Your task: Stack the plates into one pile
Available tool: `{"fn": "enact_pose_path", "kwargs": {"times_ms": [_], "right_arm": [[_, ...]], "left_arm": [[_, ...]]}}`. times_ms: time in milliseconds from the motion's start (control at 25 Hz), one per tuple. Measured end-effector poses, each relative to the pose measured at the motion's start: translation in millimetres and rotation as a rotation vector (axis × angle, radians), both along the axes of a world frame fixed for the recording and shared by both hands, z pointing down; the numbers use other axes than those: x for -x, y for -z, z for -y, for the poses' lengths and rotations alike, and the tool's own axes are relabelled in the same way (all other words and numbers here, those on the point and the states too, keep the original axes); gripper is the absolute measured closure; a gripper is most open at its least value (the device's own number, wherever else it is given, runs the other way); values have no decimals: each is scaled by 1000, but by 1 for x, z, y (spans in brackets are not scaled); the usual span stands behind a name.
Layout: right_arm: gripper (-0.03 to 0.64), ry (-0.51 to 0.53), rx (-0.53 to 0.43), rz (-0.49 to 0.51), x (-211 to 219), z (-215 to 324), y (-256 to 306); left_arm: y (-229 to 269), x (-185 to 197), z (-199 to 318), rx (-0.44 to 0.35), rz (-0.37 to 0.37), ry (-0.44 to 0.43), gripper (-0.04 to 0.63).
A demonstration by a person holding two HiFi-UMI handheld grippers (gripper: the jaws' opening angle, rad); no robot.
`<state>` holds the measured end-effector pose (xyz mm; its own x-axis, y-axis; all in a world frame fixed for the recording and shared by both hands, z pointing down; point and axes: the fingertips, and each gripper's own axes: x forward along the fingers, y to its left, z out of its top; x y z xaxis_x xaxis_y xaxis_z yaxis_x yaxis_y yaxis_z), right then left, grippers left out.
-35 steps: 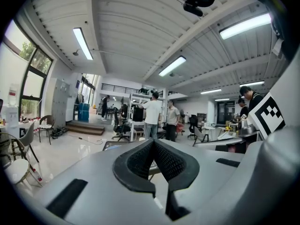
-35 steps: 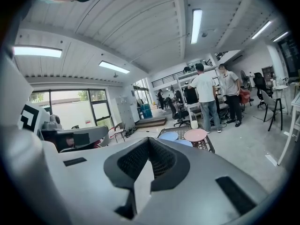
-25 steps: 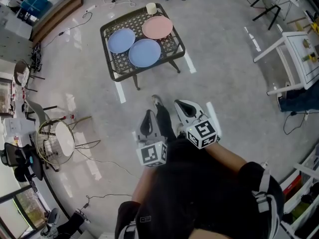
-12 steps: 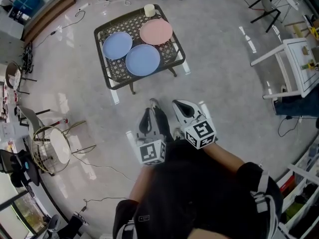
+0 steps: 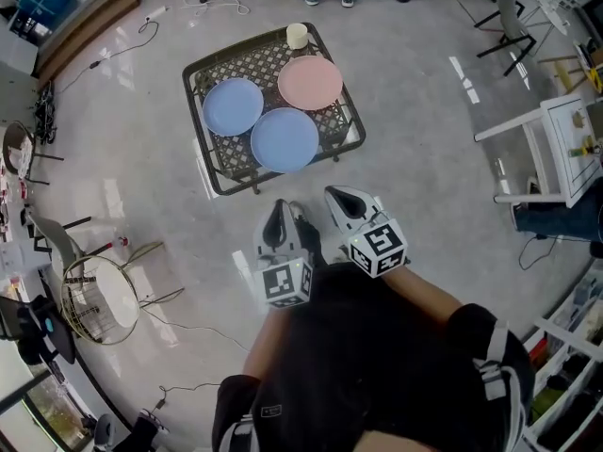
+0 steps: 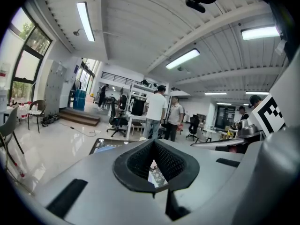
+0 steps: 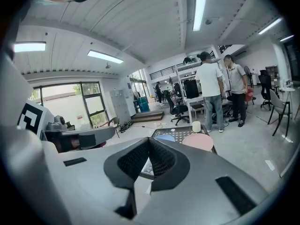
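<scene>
Blue plate, left (image 5: 233, 106): flat on the left of the black lattice tabletop (image 5: 224, 166), well apart from both your tools.
Blue plate, front (image 5: 285, 139): the one nearest you, close to the tabletop's near edge. Its rim sits just beside the other two plates; the head view does not show whether they touch.
Pink plate (image 5: 310, 82): back right, flat, nothing on it.
Cup (image 5: 298, 36): pale, upright at the far edge, just behind the pink plate.
Pile: none yet. All three plates lie singly, so I judge the stacking has not begun.
Risk, closed tips: if you arrive with the tips together you will shove a plate instead of gripping it. Open up before you reach the rim.
Risk, thin rims: flat plates give little to bite on. A shallow pinch could let one slip, and the front plate has floor just below it.
Risk, lattice: the open mesh could catch a tip sliding under a rim and jolt the neighbouring plates.
Risk, cup: swing the pink plate backward as you lift it and you may knock the cup off the far edge.
Left tool (image 5: 279, 213): jaws closed tip to tip, nothing between them. It is over the floor, short of the tabletop, and touches nothing.
Right tool (image 5: 337, 199): just beside the left one, jaws likewise closed and empty, aimed toward the plates.
</scene>
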<state>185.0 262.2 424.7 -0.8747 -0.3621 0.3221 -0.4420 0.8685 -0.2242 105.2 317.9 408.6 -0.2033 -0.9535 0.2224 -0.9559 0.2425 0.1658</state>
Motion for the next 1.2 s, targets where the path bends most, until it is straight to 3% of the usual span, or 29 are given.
{"fn": "enact_pose_path", "kwargs": {"times_ms": [640,1200], "right_arm": [[607,-41,21,-68,117,96,-13],[607,-41,83,-144,157,163,-58]], "left_arm": [[1,131,94,11,-5,-42,580],[-36,161,157,92,-67,-43,580]]}}
